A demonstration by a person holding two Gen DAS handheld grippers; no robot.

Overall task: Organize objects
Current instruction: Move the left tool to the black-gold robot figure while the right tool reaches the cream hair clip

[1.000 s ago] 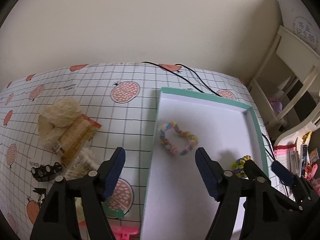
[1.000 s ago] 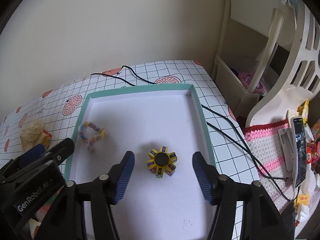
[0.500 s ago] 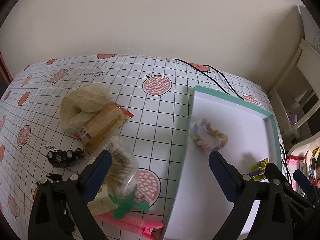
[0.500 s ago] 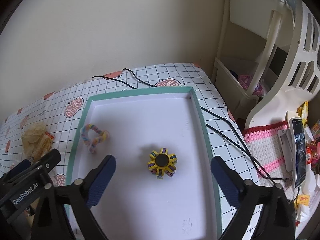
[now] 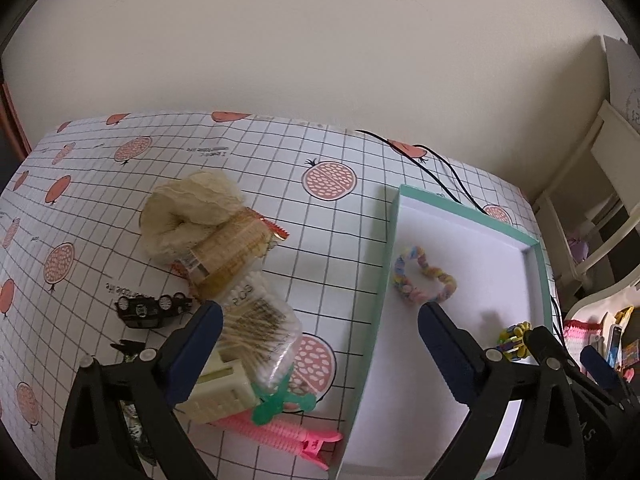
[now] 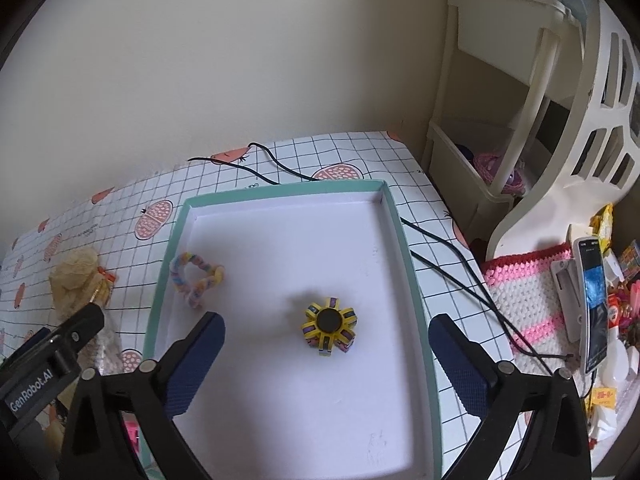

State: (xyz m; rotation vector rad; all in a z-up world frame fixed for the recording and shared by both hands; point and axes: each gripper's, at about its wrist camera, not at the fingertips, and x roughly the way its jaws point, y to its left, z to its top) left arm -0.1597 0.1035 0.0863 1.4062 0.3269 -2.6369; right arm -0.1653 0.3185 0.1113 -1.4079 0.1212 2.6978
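A shallow box (image 5: pixel 390 240) (image 6: pixel 404 240) with a teal rim and white floor lies on the table. Inside it rest a pastel rainbow bracelet (image 5: pixel 424 280) (image 6: pixel 196 278) and a yellow spiky ring toy (image 6: pixel 329 326) (image 5: pixel 514 338). My left gripper (image 5: pixel 320 354) hovers open over the box's left rim, with nothing between its fingers. Left of the box lie a cotton swab bag (image 5: pixel 258 332), a cream comb block (image 5: pixel 222 394), a pink hair clip (image 5: pixel 288 434), a snack packet (image 5: pixel 232 250), a cream lace scrunchie (image 5: pixel 190 210) and a black toy car (image 5: pixel 150 308). My right gripper (image 6: pixel 326 364) stands open just behind the yellow toy.
A black cable (image 6: pixel 452 264) runs along the table's right side. A white shelf unit (image 6: pixel 520 120) stands at the right, with a pink crocheted mat (image 6: pixel 532 300) and a phone (image 6: pixel 594 300) below it. The table (image 5: pixel 320 240) meets a cream wall at the back.
Both grippers opened wider. The left one swung left and pulled back, bringing the pile of loose items into view. The right one drew back slightly from the yellow toy.
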